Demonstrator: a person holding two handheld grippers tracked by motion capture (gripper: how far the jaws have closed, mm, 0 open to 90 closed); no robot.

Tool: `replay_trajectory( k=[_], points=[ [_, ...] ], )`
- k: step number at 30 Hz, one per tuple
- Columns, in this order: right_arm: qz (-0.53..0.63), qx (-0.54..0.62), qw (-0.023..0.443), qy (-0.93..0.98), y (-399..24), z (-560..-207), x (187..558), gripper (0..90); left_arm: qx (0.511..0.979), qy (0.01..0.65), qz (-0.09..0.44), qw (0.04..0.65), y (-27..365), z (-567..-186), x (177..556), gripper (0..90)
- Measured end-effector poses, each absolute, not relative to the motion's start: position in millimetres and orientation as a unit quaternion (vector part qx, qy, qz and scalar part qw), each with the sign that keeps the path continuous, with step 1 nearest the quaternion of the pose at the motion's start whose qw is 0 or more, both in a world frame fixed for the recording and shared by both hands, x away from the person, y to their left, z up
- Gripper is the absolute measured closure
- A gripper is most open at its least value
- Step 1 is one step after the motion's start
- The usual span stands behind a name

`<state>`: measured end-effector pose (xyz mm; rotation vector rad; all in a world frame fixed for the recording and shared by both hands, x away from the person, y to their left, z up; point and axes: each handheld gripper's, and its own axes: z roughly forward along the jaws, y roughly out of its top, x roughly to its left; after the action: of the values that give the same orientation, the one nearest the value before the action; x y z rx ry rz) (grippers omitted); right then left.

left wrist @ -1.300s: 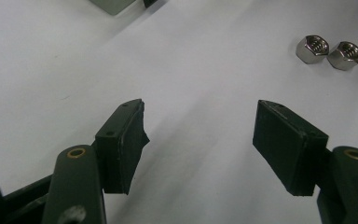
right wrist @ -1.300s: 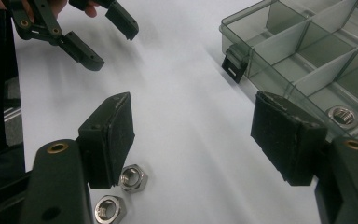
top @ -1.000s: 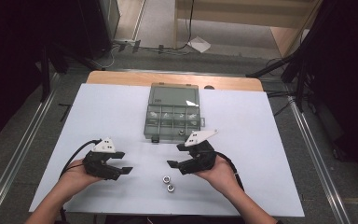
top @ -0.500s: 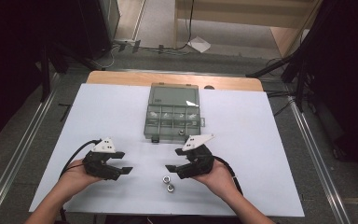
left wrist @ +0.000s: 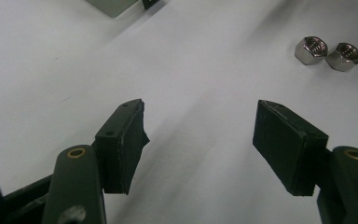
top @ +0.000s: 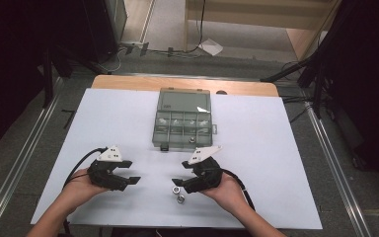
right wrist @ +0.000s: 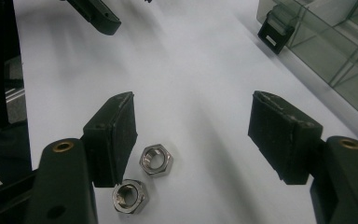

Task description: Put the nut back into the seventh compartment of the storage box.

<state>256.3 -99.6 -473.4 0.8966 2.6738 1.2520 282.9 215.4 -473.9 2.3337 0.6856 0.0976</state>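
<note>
Two hex nuts (right wrist: 142, 182), bores up, touching

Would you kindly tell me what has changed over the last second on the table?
The right tongs have edged slightly left toward the two steel hex nuts, open and empty. The left tongs, nuts and clear compartment box stayed put; nothing was gripped.

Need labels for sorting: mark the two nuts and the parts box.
Upper nut (right wrist: 156, 160), right gripper view, on its rim.
Lower nut (right wrist: 129, 196), right gripper view, on its rim.
Parts box (top: 184, 102), high view, on its lid.
</note>
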Motion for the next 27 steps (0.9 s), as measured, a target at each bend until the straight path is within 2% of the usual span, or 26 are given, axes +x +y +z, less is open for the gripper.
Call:
replay_trajectory(
  k=[21,27],
  points=[
    [0.382,0.285,0.020,0.879,-86,-491,247,34.6,0.899,0.264,0.038,0.346,215,-474,283,33.9],
    [0.374,0.284,0.012,0.883,-82,-496,243,41.4,0.898,0.265,0.039,0.348,215,-474,283,33.9]
  ],
)
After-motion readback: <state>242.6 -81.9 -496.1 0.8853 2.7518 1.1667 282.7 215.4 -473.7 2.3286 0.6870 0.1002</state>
